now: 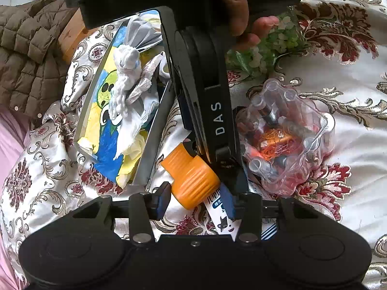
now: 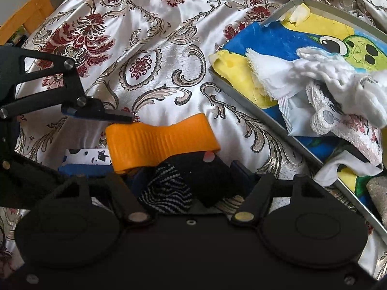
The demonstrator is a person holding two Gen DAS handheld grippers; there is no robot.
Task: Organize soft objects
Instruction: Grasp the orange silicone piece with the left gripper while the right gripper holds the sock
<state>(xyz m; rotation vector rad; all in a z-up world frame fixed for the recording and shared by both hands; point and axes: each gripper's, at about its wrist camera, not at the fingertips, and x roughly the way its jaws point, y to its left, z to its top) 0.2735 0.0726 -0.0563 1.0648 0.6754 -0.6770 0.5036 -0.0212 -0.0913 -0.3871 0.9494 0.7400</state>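
the tray (image 2: 244, 89) on the bedspread (image 2: 145, 36) already holds several soft items: a white plush toy (image 1: 125, 77), cloths and a cartoon-print fabric (image 2: 271, 41). the right gripper (image 2: 193, 169) is clamped on a dark striped sock (image 2: 169, 191), just short of the tray. the left gripper (image 1: 196, 198) stands spread, the right unit's orange finger (image 1: 191, 178) lying between its jaws. judged mostly done; the sock remains to place. a clear plastic container (image 1: 285, 133) lies nearby.

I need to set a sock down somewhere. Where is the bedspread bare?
Bare bedspread stretches beyond the orange block, left of the tray. Crowded: the tray, piled with cloths and a plush; also the strip between tray and clear box.
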